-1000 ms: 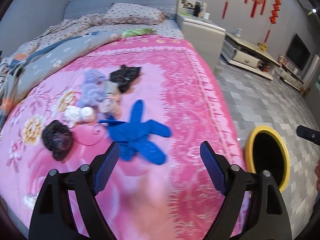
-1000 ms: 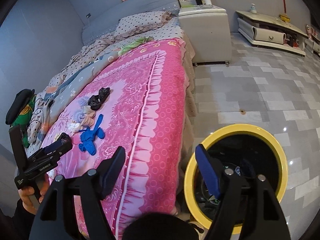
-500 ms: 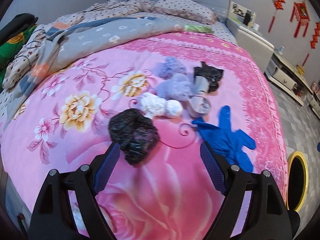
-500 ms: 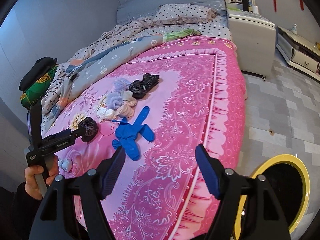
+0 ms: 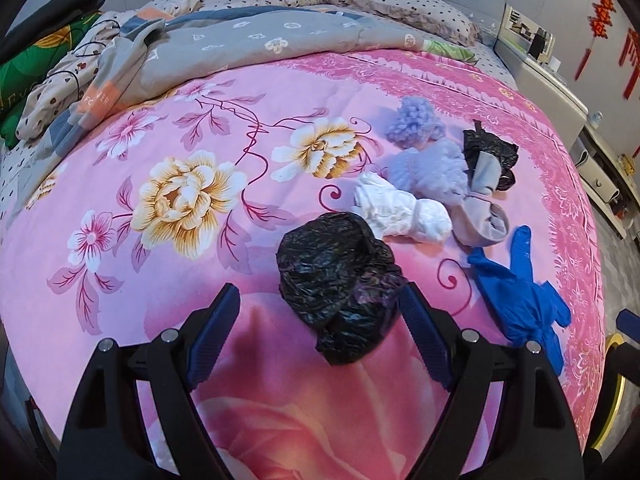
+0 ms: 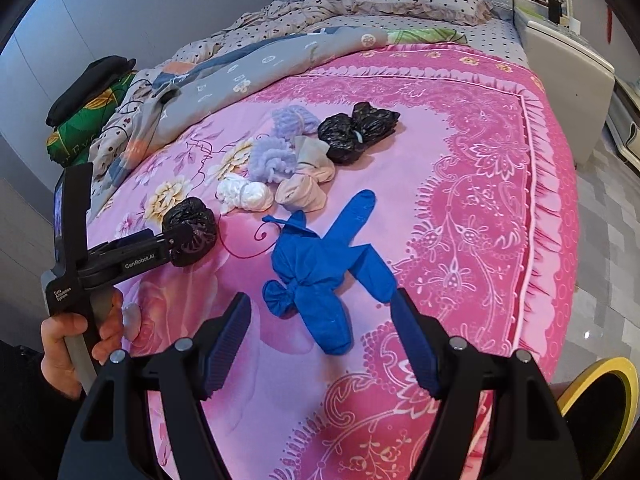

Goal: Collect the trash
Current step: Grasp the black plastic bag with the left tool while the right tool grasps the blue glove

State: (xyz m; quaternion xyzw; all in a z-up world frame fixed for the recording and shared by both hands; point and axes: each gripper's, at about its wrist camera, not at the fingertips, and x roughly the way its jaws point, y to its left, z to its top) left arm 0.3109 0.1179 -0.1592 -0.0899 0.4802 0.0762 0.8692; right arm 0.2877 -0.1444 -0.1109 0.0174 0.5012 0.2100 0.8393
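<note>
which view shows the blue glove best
The right wrist view: the blue glove lies whole and near centre, just ahead of the open right tongs. The left wrist view shows it near the right edge, stretched by the lens, its lower end behind a finger.

We take the blue glove (image 6: 320, 264) as our landmark. Toward the bed's right edge from it, the pink bedspread (image 6: 460, 184) lies bare, so a claw could pass freely there. Beyond the glove, toward the pillows, a tight cluster blocks the way: a white wad (image 6: 244, 196), beige bundles (image 6: 302, 196), lilac yarn balls (image 6: 272, 160) and a black bag (image 6: 356, 132). Left of the glove, the left claw (image 6: 176, 240) hovers at a second black bag (image 5: 340, 284). Farther beyond, a rumpled grey quilt (image 5: 256, 48) rises. Right of the glove and below the bed, a yellow-rimmed bin (image 6: 600, 376) stands on the floor
</note>
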